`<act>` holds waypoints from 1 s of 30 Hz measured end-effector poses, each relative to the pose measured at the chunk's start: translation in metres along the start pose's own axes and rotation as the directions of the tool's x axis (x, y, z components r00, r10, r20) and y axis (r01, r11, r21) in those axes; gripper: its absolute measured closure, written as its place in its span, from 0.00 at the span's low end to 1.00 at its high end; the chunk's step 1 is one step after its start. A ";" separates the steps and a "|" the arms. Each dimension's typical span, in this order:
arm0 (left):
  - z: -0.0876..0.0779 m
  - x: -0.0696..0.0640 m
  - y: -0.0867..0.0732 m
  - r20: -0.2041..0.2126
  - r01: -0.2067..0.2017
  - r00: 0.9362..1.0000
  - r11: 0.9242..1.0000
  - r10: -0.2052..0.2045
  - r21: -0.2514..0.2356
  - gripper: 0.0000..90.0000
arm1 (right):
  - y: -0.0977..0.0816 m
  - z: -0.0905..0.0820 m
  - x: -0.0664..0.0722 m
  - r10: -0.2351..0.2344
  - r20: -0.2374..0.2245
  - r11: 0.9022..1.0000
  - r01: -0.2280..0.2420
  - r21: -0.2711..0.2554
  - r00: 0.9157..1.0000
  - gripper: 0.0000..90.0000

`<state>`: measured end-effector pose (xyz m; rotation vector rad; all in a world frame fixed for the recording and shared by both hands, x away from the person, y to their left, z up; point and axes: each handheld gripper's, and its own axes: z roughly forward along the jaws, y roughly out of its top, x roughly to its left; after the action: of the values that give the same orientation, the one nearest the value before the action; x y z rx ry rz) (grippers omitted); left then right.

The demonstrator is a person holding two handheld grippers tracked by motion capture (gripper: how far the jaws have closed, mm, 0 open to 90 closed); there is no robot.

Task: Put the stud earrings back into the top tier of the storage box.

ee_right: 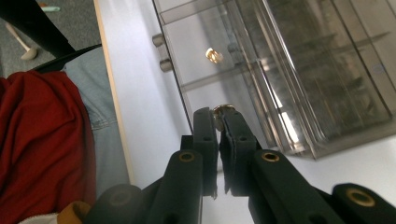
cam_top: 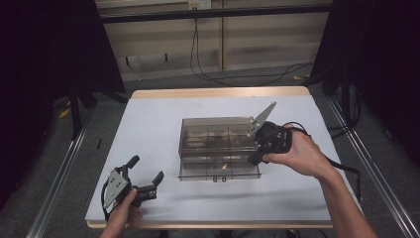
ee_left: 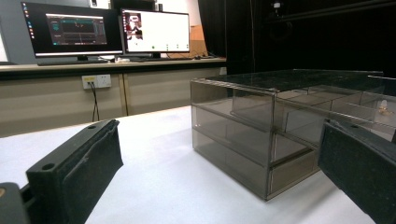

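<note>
A smoky clear drawer box (cam_top: 213, 130) stands mid-table, its lower drawer (cam_top: 198, 171) pulled toward the person. A small gold piece (cam_top: 224, 167) lies in the drawer. My right gripper (cam_top: 252, 159) hovers over the drawer's right end. In the right gripper view my right gripper (ee_right: 219, 116) is shut on a small gold trinket (ee_right: 224, 109), above the open drawer (ee_right: 196, 70); a second gold piece (ee_right: 214, 55) rests inside. My left gripper (cam_top: 146, 169) sits open near the front left corner, apart from the box. My left gripper (ee_left: 215, 186) faces the box (ee_left: 243, 126), nothing between its pads.
The white table top (cam_top: 153, 124) has free room left of and behind the box. Two round drawer knobs (ee_right: 161, 52) face the wooden front edge (ee_right: 114, 107). Monitors (ee_left: 107, 30) stand on a far bench. Cables (cam_top: 208, 69) trail on the floor beyond.
</note>
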<state>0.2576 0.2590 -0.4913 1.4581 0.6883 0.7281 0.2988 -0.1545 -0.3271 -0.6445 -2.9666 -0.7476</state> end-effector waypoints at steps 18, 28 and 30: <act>0.000 0.000 0.000 0.001 -0.005 1.000 1.000 0.005 0.002 0.00 | 0.045 0.047 0.001 -0.061 -0.065 0.989 0.069 0.130 0.996 0.95; 0.000 0.000 0.000 -0.004 0.008 1.000 1.000 -0.008 -0.003 0.00 | 0.056 0.069 -0.005 -0.055 -0.077 0.981 0.068 0.179 0.996 0.94; 0.000 0.000 0.000 -0.002 0.008 1.000 1.000 -0.008 -0.001 0.00 | 0.056 0.072 -0.006 -0.052 -0.072 0.980 0.065 0.187 0.996 0.94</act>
<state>0.2577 0.2587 -0.4913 1.4534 0.6948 0.7238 0.3326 -0.0786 -0.3662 -0.5118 -2.9572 -0.4700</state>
